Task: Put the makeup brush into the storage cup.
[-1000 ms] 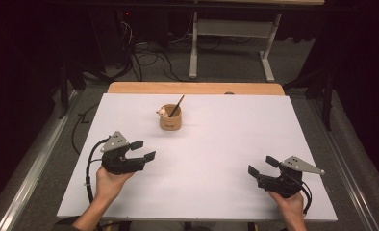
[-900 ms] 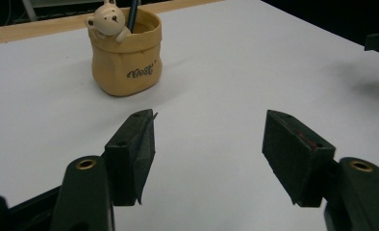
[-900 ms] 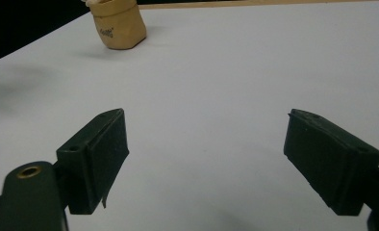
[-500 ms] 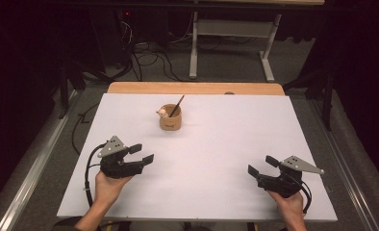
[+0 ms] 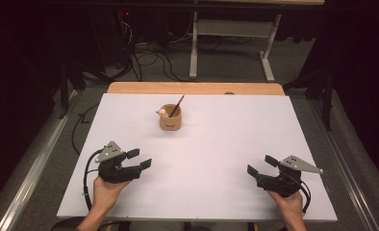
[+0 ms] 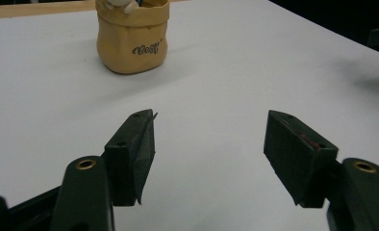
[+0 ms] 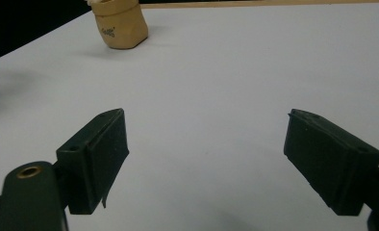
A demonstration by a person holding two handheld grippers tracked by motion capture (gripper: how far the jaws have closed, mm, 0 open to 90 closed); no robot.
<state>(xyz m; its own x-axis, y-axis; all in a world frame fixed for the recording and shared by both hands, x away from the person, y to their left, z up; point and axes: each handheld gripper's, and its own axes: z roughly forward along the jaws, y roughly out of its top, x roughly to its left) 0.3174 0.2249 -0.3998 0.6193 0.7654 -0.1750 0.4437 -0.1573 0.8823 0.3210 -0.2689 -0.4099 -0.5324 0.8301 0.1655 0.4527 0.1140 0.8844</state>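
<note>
Big white table (image 5: 216, 144), both my grippers low at the near edge with nothing in them: left gripper (image 5: 140, 159) and right gripper (image 5: 261, 165) jaws spread wide. The tan pot (image 5: 170, 118) sits far-centre, well apart. Worry: it looks soft, so a clumsy pinch could tip it and spill the dark stick (image 5: 177, 105).

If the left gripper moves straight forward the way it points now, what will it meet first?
Probably the tan cup. It stands ahead of the open left gripper, slightly off its centre line, so it might pass just beside it.
</note>
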